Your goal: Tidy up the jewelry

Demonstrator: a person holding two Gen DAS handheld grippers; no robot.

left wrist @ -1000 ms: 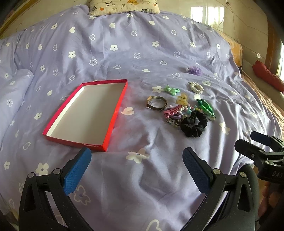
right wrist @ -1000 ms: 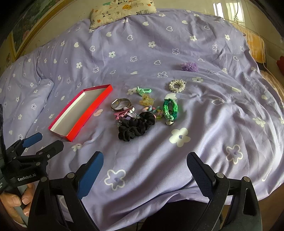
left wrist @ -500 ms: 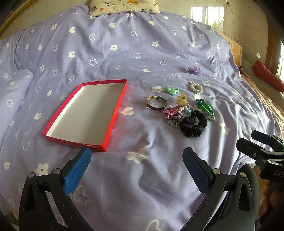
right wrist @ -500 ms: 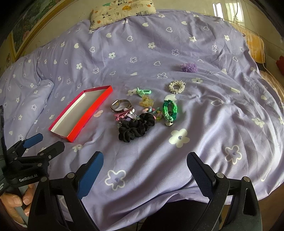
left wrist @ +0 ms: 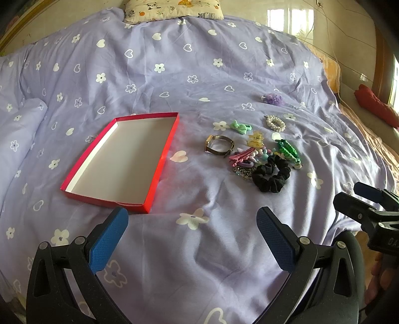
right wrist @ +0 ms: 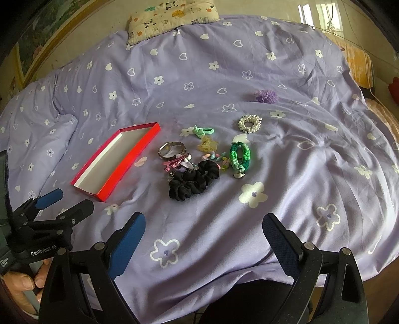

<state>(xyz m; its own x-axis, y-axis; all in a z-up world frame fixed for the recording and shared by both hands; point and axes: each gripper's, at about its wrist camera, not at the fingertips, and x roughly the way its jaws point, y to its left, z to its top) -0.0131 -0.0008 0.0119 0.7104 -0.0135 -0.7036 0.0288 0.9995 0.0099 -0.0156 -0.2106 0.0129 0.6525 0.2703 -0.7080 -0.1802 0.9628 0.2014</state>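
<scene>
An empty red tray with a white inside [left wrist: 119, 159] [right wrist: 117, 159] lies on the purple bedspread. To its right sits a cluster of jewelry: a black scrunchie [left wrist: 271, 175] [right wrist: 193, 182], a watch [left wrist: 219, 145] [right wrist: 172, 149], pink clips [left wrist: 240, 157], a green braided band [left wrist: 288, 150] [right wrist: 240, 157], a pearl bracelet [left wrist: 275, 123] [right wrist: 249, 123], a mint bow [left wrist: 239, 127] and a purple flower tie [left wrist: 273, 98] [right wrist: 265, 96]. My left gripper [left wrist: 192, 236] is open and empty, near the tray's front corner. My right gripper [right wrist: 204, 239] is open and empty, in front of the scrunchie.
A patterned pillow [left wrist: 172, 8] [right wrist: 172, 17] lies at the bed's far end. A rolled fold of bedspread [left wrist: 20, 134] rises at the left. The bed edge drops off on the right, by a red cloth [left wrist: 376, 104]. Each gripper shows in the other's view.
Both grippers have shifted only slightly; the right wrist view has edged a little closer to the jewelry. Nothing on the bed has moved.
</scene>
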